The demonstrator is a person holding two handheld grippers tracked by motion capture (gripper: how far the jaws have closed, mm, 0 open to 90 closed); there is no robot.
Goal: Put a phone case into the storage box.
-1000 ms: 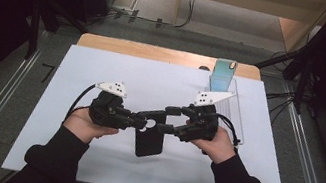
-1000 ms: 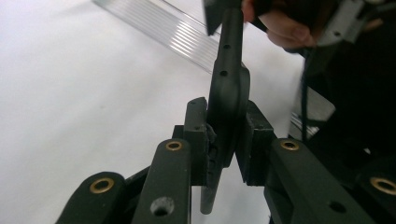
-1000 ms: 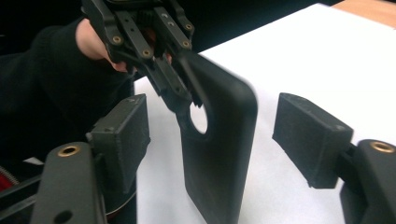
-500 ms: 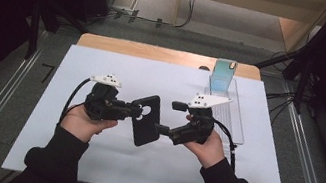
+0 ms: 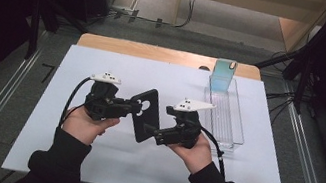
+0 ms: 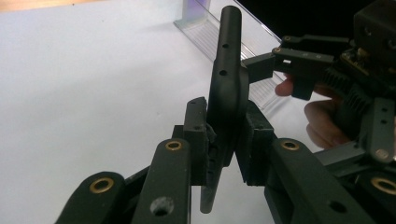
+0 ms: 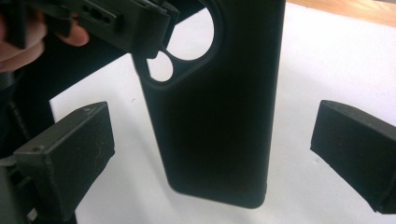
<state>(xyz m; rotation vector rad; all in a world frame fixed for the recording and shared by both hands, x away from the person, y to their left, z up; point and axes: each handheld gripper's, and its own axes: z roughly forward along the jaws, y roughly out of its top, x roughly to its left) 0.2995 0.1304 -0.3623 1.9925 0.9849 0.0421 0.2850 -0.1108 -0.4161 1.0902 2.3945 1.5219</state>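
Above the white table [image 5: 88, 159], our left gripper [image 5: 133, 108] clamps a black phone case [image 5: 146, 115] — our right gripper [image 5: 150, 131], jaws released, must next close on it.

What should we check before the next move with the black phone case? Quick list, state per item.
1. Left gripper clamped on the black phone case: ok. In the left gripper view both jaws press the case's edge.
2. Right gripper state: open. Its jaws stand wide on either side of the case's lower end, touching nothing.
3. Case off the table: ok. It is held tilted above the white mat.
4. Camera cutout unobstructed: cannot tell. The left gripper overlaps its edge in the right gripper view.
5. Clear tray free to receive: cannot tell. A blue-green case stands at its far end.
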